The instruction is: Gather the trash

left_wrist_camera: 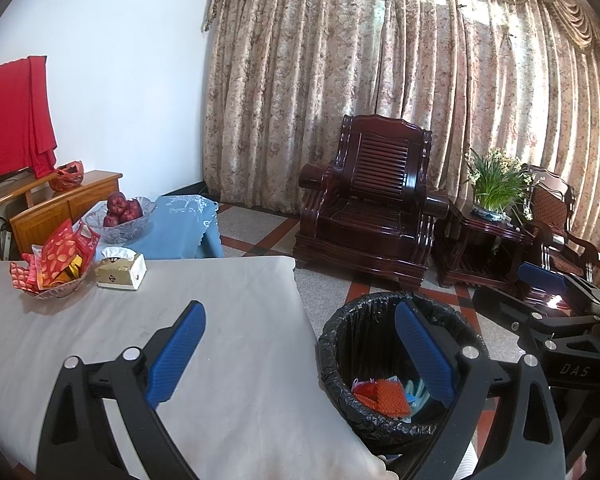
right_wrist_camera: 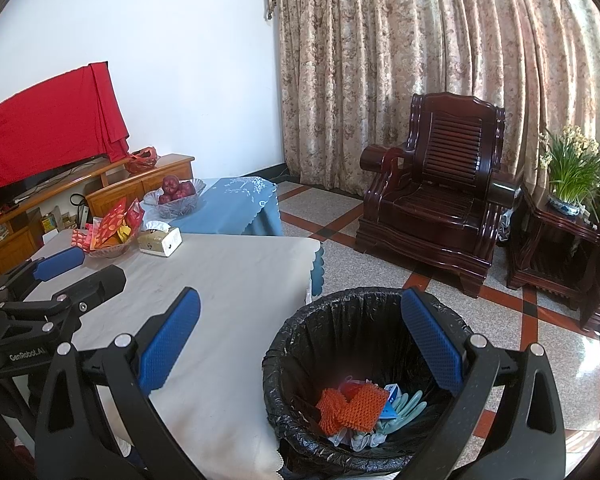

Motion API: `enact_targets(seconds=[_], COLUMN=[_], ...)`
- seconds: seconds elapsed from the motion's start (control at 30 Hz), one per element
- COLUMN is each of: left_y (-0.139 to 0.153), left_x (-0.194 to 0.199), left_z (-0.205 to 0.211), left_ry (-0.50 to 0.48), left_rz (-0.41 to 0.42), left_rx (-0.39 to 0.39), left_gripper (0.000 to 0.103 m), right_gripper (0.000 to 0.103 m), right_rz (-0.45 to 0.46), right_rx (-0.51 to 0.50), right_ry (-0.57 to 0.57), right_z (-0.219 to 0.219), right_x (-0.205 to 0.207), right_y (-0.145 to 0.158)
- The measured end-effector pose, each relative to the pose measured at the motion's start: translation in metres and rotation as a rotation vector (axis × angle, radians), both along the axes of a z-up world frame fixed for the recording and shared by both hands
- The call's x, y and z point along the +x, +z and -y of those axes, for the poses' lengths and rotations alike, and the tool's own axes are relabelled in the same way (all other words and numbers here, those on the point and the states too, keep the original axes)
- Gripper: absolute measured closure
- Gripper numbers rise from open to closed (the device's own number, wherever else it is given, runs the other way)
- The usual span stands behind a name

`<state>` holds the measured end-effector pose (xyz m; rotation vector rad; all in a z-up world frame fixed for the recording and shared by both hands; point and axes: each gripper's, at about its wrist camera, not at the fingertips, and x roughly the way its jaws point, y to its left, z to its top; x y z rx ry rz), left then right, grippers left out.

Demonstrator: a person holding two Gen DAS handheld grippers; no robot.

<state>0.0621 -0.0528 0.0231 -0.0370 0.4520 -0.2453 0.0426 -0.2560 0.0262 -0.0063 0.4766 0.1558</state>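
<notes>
A bin lined with a black bag (left_wrist_camera: 340, 340) (right_wrist_camera: 312, 320) stands on the floor at the table's right edge. Inside lie an orange foam net (right_wrist_camera: 350, 402) (left_wrist_camera: 384, 398), a pale green glove (right_wrist_camera: 408, 402) and a blue-white scrap. My left gripper (left_wrist_camera: 300, 320) is open with nothing between its blue pads, straddling the table edge and the bin. Open and empty too, my right gripper (right_wrist_camera: 300, 308) hangs above the bin's near rim. Each gripper shows in the other's view, the right gripper (left_wrist_camera: 548, 284) at the right and the left gripper (right_wrist_camera: 64, 260) at the left.
The cloth-covered table (left_wrist_camera: 220, 320) (right_wrist_camera: 228, 280) carries a glass dish of red wrappers (left_wrist_camera: 54, 268) (right_wrist_camera: 112, 232) and a tissue box (left_wrist_camera: 120, 270) (right_wrist_camera: 160, 241). Behind it is a blue-clothed table with a bowl of apples (left_wrist_camera: 122, 216). A dark wooden armchair (left_wrist_camera: 372, 200), side table and potted plant (left_wrist_camera: 494, 184) stand before the curtain.
</notes>
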Motion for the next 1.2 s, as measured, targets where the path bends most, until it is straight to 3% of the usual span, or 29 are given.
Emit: enact_targets(seconds=[1.2], left_y=[-0.0015], left_x=[0.0004], left_z=[-0.0009], left_ry=[0.001], left_rz=[0.001], left_rx=[0.003], left_gripper=[0.009], right_gripper=[0.005], right_rz=[-0.007], right_rx=[0.003], right_ry=[0.000], right_z=[-0.0053], right_x=[0.0024], right_y=[-0.0056])
